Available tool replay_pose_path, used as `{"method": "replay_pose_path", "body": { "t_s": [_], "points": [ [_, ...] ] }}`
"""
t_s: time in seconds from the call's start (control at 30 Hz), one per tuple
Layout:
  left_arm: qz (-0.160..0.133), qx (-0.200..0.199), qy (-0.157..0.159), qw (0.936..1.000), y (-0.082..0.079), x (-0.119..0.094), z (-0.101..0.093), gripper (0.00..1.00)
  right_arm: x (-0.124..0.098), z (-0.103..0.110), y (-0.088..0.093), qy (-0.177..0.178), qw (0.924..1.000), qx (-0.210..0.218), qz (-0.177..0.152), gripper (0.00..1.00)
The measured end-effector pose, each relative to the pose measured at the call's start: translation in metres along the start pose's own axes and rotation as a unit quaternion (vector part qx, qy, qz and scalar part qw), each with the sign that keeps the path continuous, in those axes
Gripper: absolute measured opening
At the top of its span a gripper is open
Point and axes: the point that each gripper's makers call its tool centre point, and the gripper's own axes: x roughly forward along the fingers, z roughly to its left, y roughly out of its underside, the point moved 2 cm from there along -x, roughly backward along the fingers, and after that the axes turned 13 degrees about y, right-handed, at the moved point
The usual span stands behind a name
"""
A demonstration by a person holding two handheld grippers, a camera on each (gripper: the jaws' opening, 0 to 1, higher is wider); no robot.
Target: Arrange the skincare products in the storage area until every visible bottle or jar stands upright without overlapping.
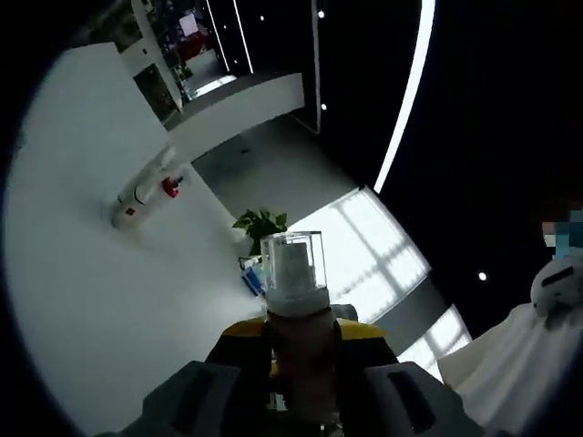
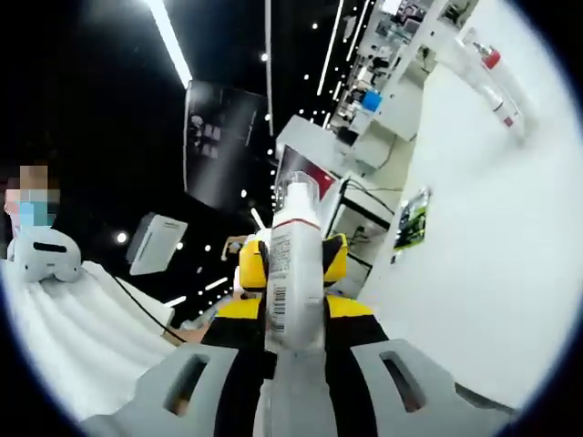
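In the left gripper view my left gripper (image 1: 299,364) is shut on a bottle with a clear cap (image 1: 293,273) and a white collar; the bottle's dark body sits between the yellow-and-grey jaws and points away from the camera. In the right gripper view my right gripper (image 2: 293,314) is shut on a white bottle (image 2: 295,264) with a printed label, a barcode and a thin red band under its clear cap. Both bottles are lifted off any surface, with walls and ceiling behind them.
A white wall (image 1: 100,228) with a red-and-white fitting (image 1: 146,191) fills the left gripper view's left side, with a green plant (image 1: 260,223) farther off. A person in white (image 2: 64,319) stands at the left of the right gripper view. Shelves of products (image 2: 392,45) lie far off.
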Motion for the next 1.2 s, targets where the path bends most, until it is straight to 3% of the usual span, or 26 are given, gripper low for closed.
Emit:
{"method": "replay_pose_path", "body": {
  "t_s": [0.1,0.17,0.27,0.33,0.43,0.5,0.57,0.67,0.77,0.87,1.03,1.2],
  "points": [
    [-0.007,0.014,-0.046,0.9988,-0.005,-0.007,0.012,0.25,0.001,-0.006,0.001,0.037,0.9989,-0.026,0.014,0.26],
    [-0.001,0.026,-0.066,0.9975,-0.005,-0.011,0.015,0.25,0.003,-0.010,0.004,0.069,0.9946,-0.072,0.029,0.26],
    [0.003,0.041,-0.101,0.9940,-0.006,-0.012,0.019,0.25,0.009,-0.015,0.010,0.114,0.9814,-0.145,0.055,0.29],
    [0.013,0.053,-0.114,0.9920,-0.003,-0.009,0.020,0.25,0.015,-0.013,0.015,0.126,0.9756,-0.165,0.070,0.31],
    [0.036,0.067,-0.133,0.9882,0.006,-0.004,0.022,0.25,0.022,-0.014,0.012,0.157,0.9670,-0.190,0.062,0.28],
    [0.042,0.077,-0.135,0.9869,0.008,-0.002,0.020,0.25,0.020,-0.025,0.014,0.190,0.9554,-0.212,0.080,0.21],
    [0.046,0.083,-0.133,0.9865,0.008,-0.003,0.020,0.26,0.020,-0.020,0.017,0.174,0.9643,-0.184,0.077,0.19],
    [0.023,0.066,-0.087,0.9938,0.002,0.001,0.010,0.27,0.014,-0.009,0.006,0.117,0.9865,-0.106,0.042,0.18],
    [0.022,0.068,-0.038,0.9967,-0.001,0.003,0.000,0.26,0.009,-0.002,0.002,0.075,0.9938,-0.076,0.029,0.18],
    [0.043,0.089,-0.010,0.9951,0.000,0.004,-0.007,0.27,0.005,0.004,0.002,0.045,0.9970,-0.056,0.030,0.18],
    [0.097,0.073,0.034,0.9921,0.014,0.006,-0.018,0.27,-0.003,0.014,0.000,0.000,0.9985,-0.039,0.038,0.18],
    [0.098,0.063,0.052,0.9919,0.017,0.008,-0.024,0.25,-0.008,0.019,0.004,-0.028,0.9972,-0.037,0.058,0.18]
  ]
}}
